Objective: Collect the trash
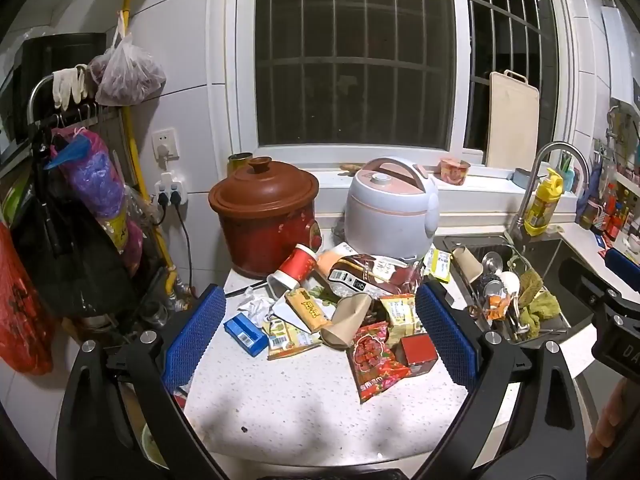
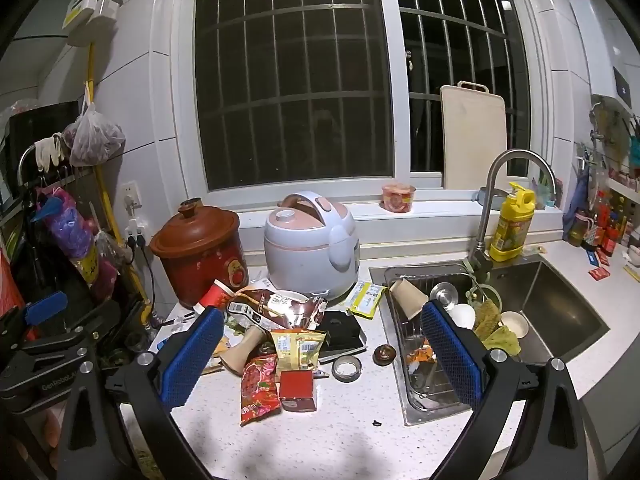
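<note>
1. Left wrist view: the left hand-held gripper hangs above the speckled white worktop with its blue pads spread wide and nothing between them touching either pad.
2. Between and beyond those pads lies the trash pile: a red paper cup on its side, a brown paper cup tipped over, a blue box, a red patterned wrapper and a small red box just beside it.
3. A brown foil bag sits at the back of the pile, near the pale rice cooker; the brown clay pot stands to the cooker's left.
4. Right wrist view: the right hand-held gripper is likewise spread wide and empty, held over the worktop edge next to the sink.
5. In this view the same wrappers lie heaped left of centre, with a roll of tape and a small dark lid lying apart on the worktop to the pile's right.
6. A rack in the sink holds another paper cup, bowls and a green cloth; a yellow bottle stands behind the faucet.
7. At the left edge of the right wrist view, part of the other gripper's body shows.
</note>
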